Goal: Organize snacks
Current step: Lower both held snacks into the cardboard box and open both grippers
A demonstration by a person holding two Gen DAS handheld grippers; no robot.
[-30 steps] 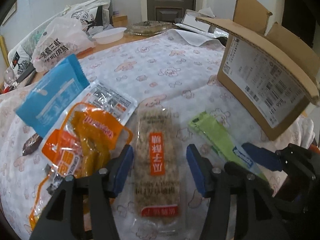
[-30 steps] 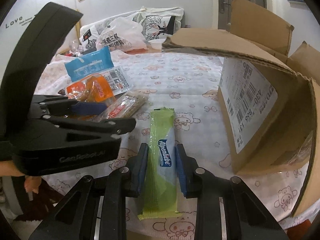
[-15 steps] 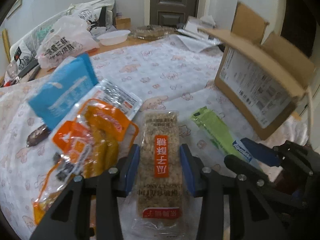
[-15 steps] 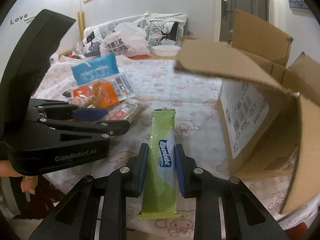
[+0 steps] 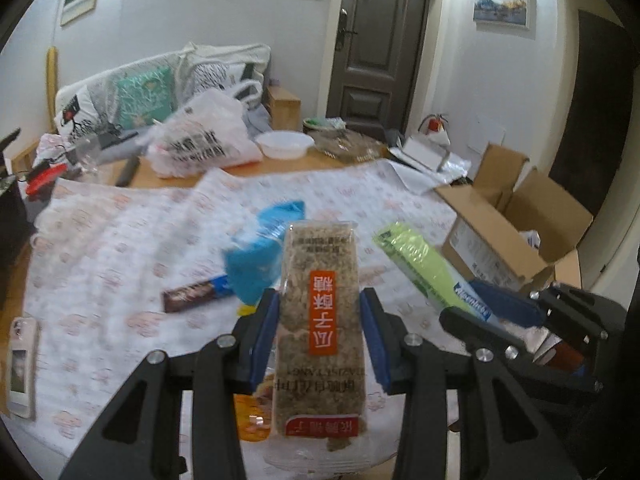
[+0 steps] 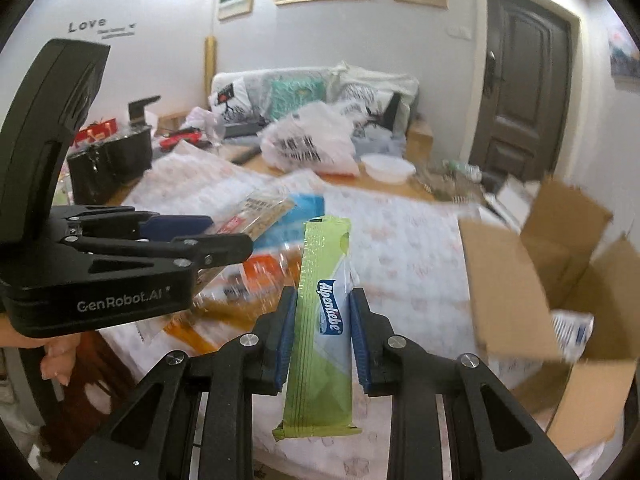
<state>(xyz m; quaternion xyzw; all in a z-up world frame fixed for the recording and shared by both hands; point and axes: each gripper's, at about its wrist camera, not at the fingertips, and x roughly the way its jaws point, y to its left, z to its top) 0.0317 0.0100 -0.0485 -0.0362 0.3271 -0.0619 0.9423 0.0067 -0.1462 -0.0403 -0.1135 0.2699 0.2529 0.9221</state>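
A clear-wrapped seed brittle bar (image 5: pixel 320 332) with an orange label is clamped between the blue pads of the left gripper (image 5: pixel 319 336) and is held up above the table, its long axis running away from the camera. Just to its right, a green Alpenliebe candy pack (image 6: pixel 322 332) is pinched by the right gripper (image 6: pixel 323 336), whose blue pads are pressed against both long edges of the pack; it too is raised clear of the tabletop. In the left wrist view the same green pack (image 5: pixel 424 264) is seen slanting up from the right gripper's fingers at the right.

Below and beyond the held bar, a blue snack bag (image 5: pixel 264 256) is seen on the patterned tablecloth (image 5: pixel 120 248), with a dark brown chocolate bar (image 5: pixel 192 295) lying to its left. An orange snack packet (image 5: pixel 250 420) is partly hidden under the left gripper at the near edge. A phone (image 5: pixel 20 364) lies at the far left near edge of the cloth.

To the right of the table, an open cardboard box (image 5: pixel 516 236) is seen with its flaps up; a printed label is carried on its near side. In the right wrist view the box (image 6: pixel 560 300) is blurred and fills the right side, and something white and blue can be made out inside it.

At the far end of the table, a white plastic shopping bag (image 5: pixel 204 140) with black print and a white bowl (image 5: pixel 285 145) are set on bare wood. A dark door (image 5: pixel 378 46) is seen in the far wall.
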